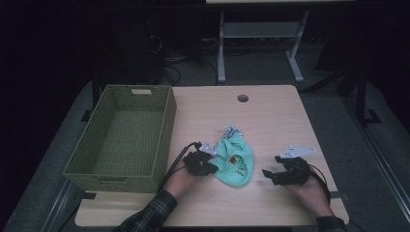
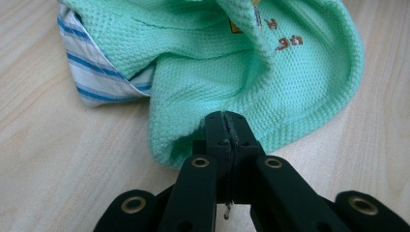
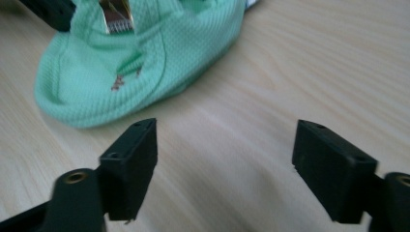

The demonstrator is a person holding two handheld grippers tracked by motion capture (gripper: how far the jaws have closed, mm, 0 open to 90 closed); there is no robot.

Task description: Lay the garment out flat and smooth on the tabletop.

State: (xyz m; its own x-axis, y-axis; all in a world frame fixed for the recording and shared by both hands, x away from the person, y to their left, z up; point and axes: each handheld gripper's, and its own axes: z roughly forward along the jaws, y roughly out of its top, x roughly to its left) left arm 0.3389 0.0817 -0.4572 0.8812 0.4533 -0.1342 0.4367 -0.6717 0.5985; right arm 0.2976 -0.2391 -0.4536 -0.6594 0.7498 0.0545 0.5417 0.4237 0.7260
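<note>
My left tool (image 2: 226,126) was clenched on the near edge of the green garment (image 1: 235,163), which lay mid-surface (image 1: 270,116) just right of the basket (image 1: 123,137). My right tool (image 3: 225,154) stood released, the garment just to its left.

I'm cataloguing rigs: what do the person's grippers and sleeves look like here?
Both the left gripper and right gripper are black, with blocky two-jaw tips, brass-ringed pivots, a grey three-cornered plate on top and a black trailing cable. The left sleeve is dark plaid.
</note>
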